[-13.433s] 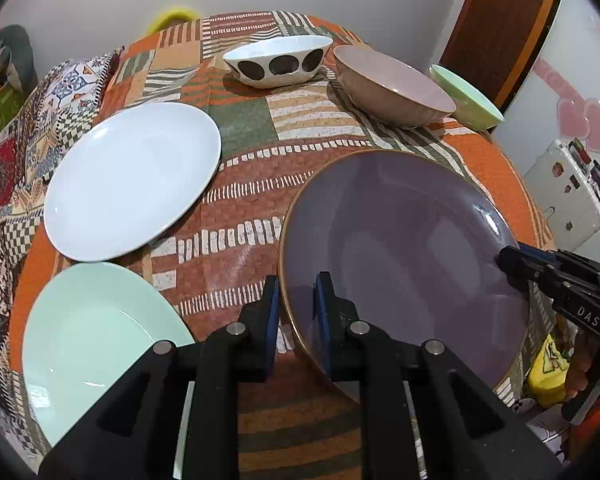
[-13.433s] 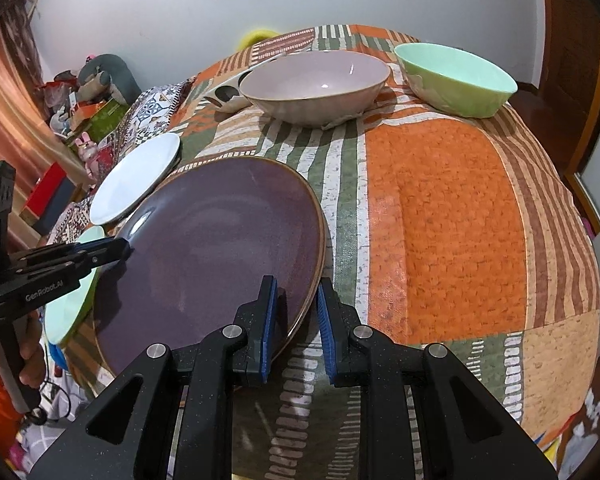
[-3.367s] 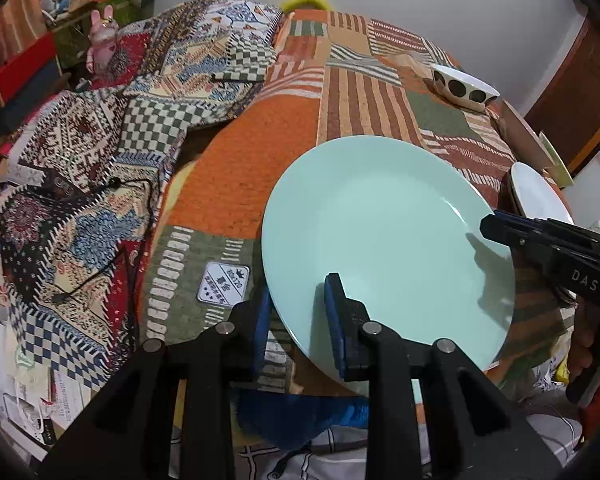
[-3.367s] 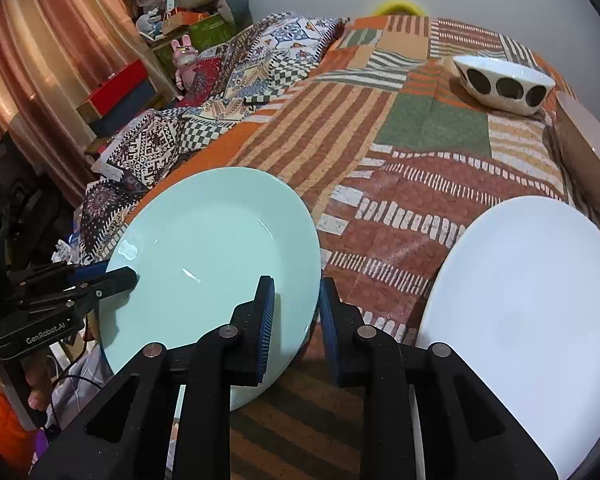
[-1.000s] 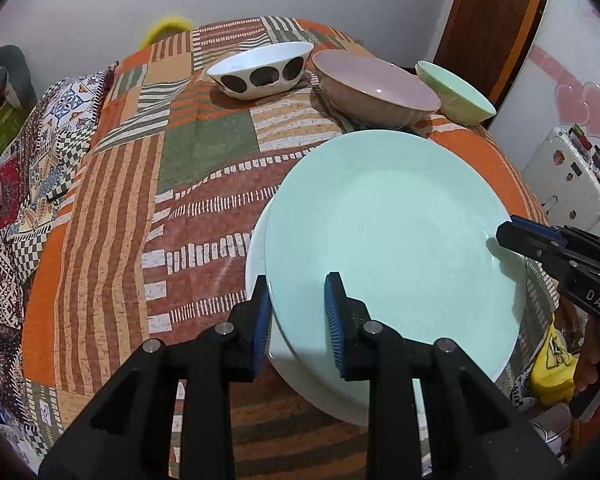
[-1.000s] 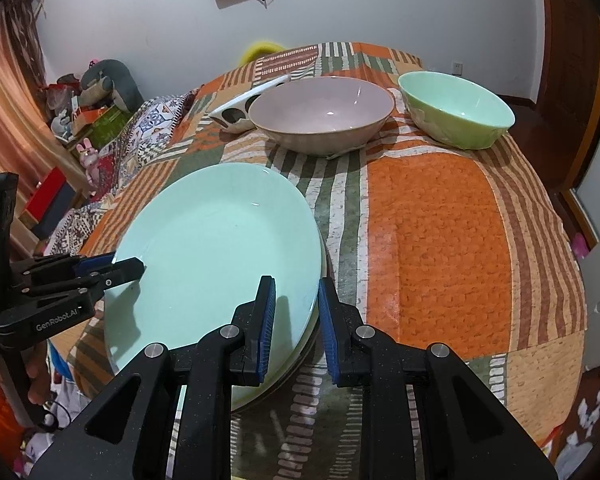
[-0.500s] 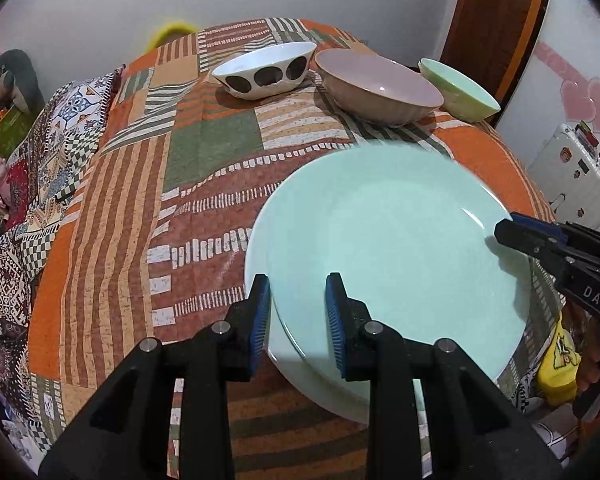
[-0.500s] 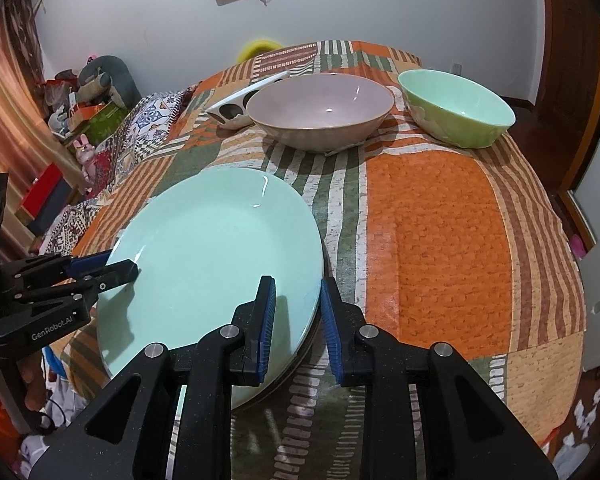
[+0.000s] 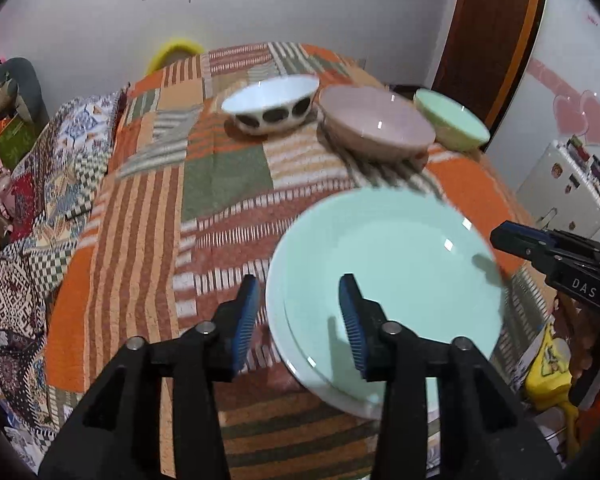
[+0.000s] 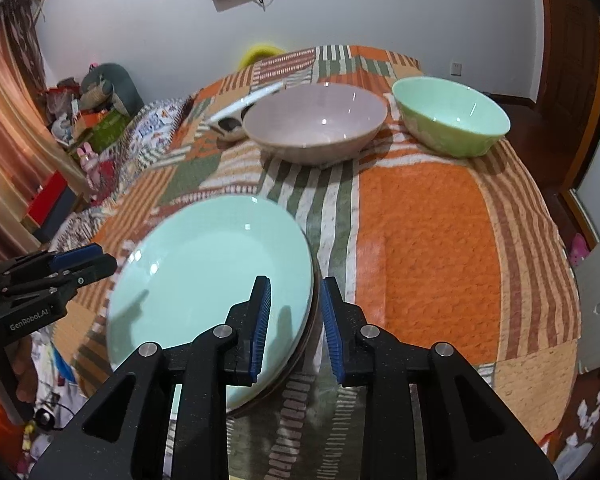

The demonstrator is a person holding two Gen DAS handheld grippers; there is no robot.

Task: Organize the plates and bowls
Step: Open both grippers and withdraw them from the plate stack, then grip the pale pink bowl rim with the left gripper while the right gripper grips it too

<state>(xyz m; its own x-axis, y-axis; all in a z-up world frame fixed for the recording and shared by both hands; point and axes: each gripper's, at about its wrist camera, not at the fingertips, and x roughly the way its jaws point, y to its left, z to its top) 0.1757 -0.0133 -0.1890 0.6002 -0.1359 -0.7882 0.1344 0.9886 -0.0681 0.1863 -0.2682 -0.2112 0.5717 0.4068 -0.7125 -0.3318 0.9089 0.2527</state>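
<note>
A mint-green plate point(image 9: 400, 264) point(image 10: 220, 260) lies on top of a stack, with a white plate point(image 9: 275, 304) under it and a dark plate's rim point(image 10: 298, 358) at the bottom. My left gripper point(image 9: 299, 292) point(image 10: 80, 264) is opening; its jaws stand wide on either side of the near rim, and neither pad presses on it. My right gripper point(image 10: 294, 292) point(image 9: 504, 236) stays narrow around the plate's right rim. Three bowls stand at the back: white with dark ovals point(image 9: 272, 108), pink point(image 9: 376, 124) point(image 10: 316, 124) and green point(image 9: 448, 124) point(image 10: 452, 120).
Everything rests on a bed with a striped orange patchwork cover point(image 10: 420, 240). A patterned blanket point(image 9: 40, 216) hangs off its left side. A door point(image 9: 492, 40) and a small white fridge point(image 9: 568, 196) stand to the right. Toys and boxes point(image 10: 92, 120) crowd the floor on the left.
The left jaws have spread apart and let go of the mint-green plate, and the left gripper has lifted a little. The plate now lies flat on the stack. The right gripper has hardly moved.
</note>
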